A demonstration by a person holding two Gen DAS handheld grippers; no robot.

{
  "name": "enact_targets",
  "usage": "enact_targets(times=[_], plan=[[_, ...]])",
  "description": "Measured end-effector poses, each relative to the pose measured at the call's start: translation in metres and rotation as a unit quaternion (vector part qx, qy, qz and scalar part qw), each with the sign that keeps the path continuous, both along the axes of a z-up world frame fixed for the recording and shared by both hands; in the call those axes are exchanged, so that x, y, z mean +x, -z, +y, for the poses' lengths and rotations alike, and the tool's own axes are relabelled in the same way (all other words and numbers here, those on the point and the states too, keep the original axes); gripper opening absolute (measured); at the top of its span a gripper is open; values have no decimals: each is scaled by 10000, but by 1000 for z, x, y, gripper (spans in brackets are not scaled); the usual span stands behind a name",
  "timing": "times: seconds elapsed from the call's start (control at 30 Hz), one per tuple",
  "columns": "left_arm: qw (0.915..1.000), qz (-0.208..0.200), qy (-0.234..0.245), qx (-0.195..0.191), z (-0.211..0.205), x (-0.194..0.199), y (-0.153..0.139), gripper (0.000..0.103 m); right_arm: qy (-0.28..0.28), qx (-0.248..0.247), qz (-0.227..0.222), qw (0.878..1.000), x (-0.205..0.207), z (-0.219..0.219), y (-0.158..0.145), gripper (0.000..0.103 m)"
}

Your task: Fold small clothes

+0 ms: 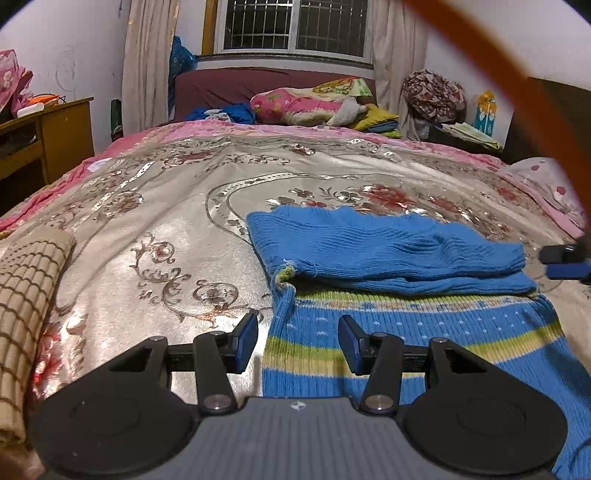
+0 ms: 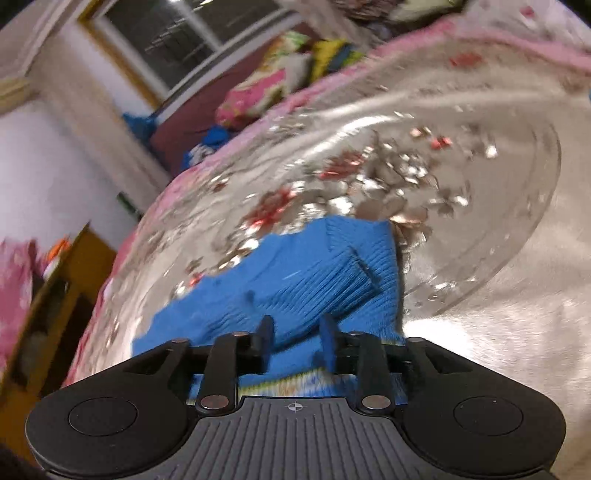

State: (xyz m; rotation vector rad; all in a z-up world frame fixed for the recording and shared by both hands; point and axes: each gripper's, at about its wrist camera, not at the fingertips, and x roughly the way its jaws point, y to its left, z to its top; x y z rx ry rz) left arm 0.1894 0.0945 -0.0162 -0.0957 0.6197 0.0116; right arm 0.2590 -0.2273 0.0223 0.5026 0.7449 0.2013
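Checked beige cloth: rolled or folded, far to the left of the left tongs, on the bed.

Wooden cabinet: well beyond the left tongs, up-left, against the wall.

Bedspread: silvery, floral, covers the bed; lies under and ahead of both tongs.

Left tongs: released, jaws parted with nothing clamped. The left pad hangs over bare bedspread; the right pad hangs over the striped part of the garment. The garment's left edge runs between the two pads.

Blue knit sweater: the task's thing, spread on the bedspread directly ahead of and to the right of the left tongs. Its plain blue upper part is folded over onto the lower part, which bears green, yellow and white bands. A frayed corner shows at the fold's left end.

Right tongs: jaws apart, nothing gripped between the pads in the blurred right wrist view; the folded blue layer lies just ahead of and beneath them. In the left wrist view these tongs show at the far right edge, just beside the sweater's right side.

Pillows and bundled bedding: far ahead of both tongs, below the barred window.
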Motion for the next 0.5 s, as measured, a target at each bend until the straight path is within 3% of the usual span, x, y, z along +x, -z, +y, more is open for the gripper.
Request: enact_targets(times=[0.2, 0.5], plan=[[9998, 63, 169, 129, -9, -19, -10, 53, -570, -482, -70, 9972, -56, -6, -30, 31], [9988, 257, 360, 230, -22, -51, -13, 53, -766, -757, 140, 9941, -125, -23, -40, 34]])
